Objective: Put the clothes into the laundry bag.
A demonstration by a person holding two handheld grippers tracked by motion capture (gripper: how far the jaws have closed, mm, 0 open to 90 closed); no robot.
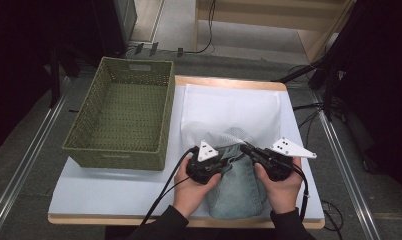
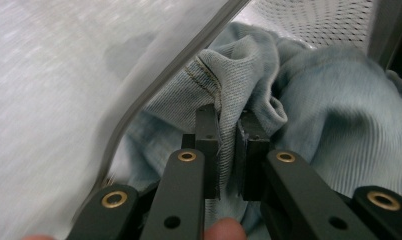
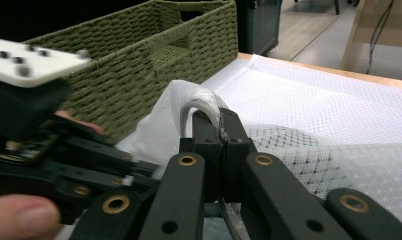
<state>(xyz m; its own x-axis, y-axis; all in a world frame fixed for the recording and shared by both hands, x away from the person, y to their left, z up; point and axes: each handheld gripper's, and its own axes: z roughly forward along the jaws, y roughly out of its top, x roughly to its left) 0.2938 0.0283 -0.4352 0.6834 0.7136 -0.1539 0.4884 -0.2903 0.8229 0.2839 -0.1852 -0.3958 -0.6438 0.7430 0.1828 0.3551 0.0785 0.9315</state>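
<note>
Here, in the high view, we see the person's two hands at the lower centre of the frame, each holding a gripper over a bundle of light blue denim that lies partly inside a white mesh bag on the pale table top. The left gripper sits at the bundle's left side, the right gripper at its upper right; their tips lie close together at the mouth of the bag.

In the left gripper view we find the left gripper at lower centre, its jaws narrowed with a raised fold of the denim between the pads; whether the pads press on it we cannot tell for certain, though the cloth stands pinched there. The grey rim of the bag runs diagonally from upper right to lower left.

In the right gripper view the right gripper stands clamped on the corded rim of the mesh bag, which arches over the jaw tips. A green woven basket fills the upper left; in the high view it stands at the upper left of the table, just beside the bag.
</note>
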